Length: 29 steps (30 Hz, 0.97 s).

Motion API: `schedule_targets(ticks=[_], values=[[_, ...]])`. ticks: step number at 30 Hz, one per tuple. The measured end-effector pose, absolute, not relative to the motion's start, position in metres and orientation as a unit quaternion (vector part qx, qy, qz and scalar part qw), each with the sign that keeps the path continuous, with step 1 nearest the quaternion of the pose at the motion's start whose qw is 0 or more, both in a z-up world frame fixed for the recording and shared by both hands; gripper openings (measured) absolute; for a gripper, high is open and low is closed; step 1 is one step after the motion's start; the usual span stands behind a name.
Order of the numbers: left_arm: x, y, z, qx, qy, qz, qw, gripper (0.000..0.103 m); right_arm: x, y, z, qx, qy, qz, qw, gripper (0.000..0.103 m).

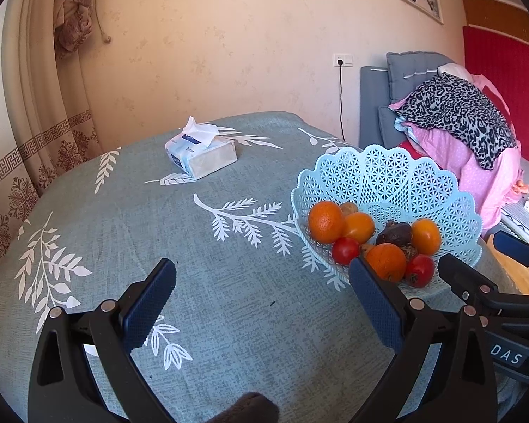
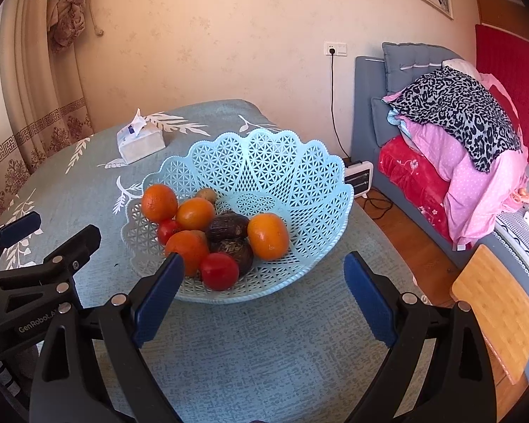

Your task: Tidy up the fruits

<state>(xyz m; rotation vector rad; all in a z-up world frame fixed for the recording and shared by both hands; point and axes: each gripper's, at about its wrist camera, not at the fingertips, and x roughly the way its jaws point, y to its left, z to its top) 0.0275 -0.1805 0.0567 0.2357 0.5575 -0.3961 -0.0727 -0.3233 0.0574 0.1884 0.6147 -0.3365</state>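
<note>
A light blue lattice fruit basket (image 2: 299,176) stands on the table and also shows in the left wrist view (image 1: 388,172). In it lie several oranges (image 2: 268,236), two red tomatoes (image 2: 219,271), two dark brown fruits (image 2: 227,227) and a small brown kiwi (image 2: 206,194). My right gripper (image 2: 264,282) is open and empty, just in front of the basket's near rim. My left gripper (image 1: 262,289) is open and empty over the cloth, left of the basket. Its right finger (image 1: 374,299) is close to the basket rim. The right gripper also appears at the right edge of the left wrist view (image 1: 483,264).
A tissue pack (image 1: 201,153) lies on the far side of the grey-green leaf-print tablecloth (image 1: 123,229). A curtain (image 1: 35,123) hangs at left. A sofa with piled blankets (image 2: 458,141), a small heater (image 2: 359,174) and a wooden stool (image 2: 493,310) stand right of the table.
</note>
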Motion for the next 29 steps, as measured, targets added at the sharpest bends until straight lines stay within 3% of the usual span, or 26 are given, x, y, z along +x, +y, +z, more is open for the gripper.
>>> schedule_targets(ticks=[29], values=[[0.0286,-0.1769,0.0546,0.114,0.288,-0.186,0.933,0.098,-0.0704,-0.3192,0.0556,0.091,0.309,-0.162,0.933,0.093]])
